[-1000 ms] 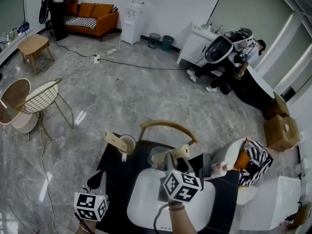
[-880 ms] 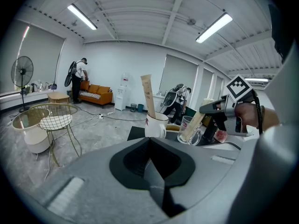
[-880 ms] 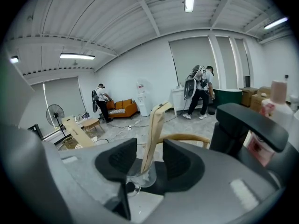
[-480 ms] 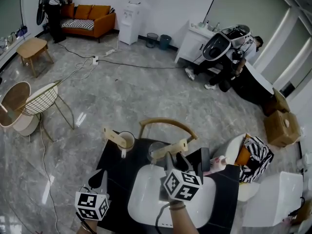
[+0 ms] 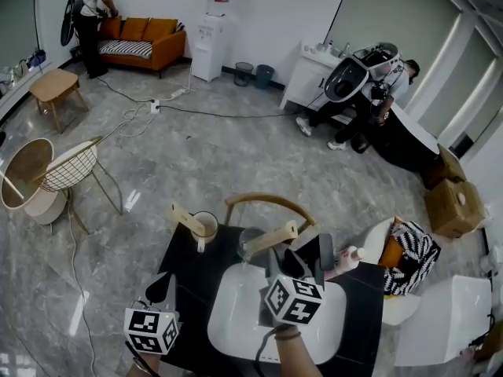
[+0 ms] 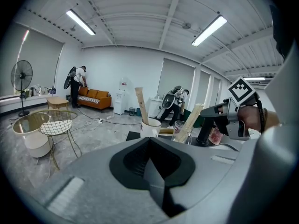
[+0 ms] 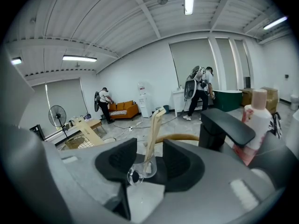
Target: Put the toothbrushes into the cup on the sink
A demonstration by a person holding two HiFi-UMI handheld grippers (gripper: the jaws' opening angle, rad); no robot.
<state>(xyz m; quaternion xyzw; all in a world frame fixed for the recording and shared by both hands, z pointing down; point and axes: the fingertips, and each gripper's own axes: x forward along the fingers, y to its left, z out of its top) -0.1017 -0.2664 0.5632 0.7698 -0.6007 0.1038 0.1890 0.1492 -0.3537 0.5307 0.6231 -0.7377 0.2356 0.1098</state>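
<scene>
So the black counter (image 5: 185, 289) fills the bottom middle of the head view, with the white sink (image 5: 236, 320) set into it. The curved back of a wooden chair (image 5: 271, 201) sits just above the counter's far edge.

The right gripper (image 5: 283, 258) is bottom centre, over the sink. In its own view its jaws are spread apart with nothing pinched. The glass cup (image 7: 140, 171) shows in the gap between them, but the pads aren't touching it.

The left gripper (image 6: 150, 160) is down in the lower left corner of the head view. Its jaws are pressed together and there's nothing in them.

The black faucet (image 5: 326, 252) is just right of the right gripper, and a pink bottle (image 5: 350, 258) is right beside that.

At the counter's upper left there's a white mug (image 5: 206, 228). The mug toothbrush (image 5: 185, 218) sticks out of it, leaning up and left.

The glass cup is just right of the mug at the sink's far edge. The glass toothbrush (image 5: 275, 238) stands in it, leaning right.
</scene>
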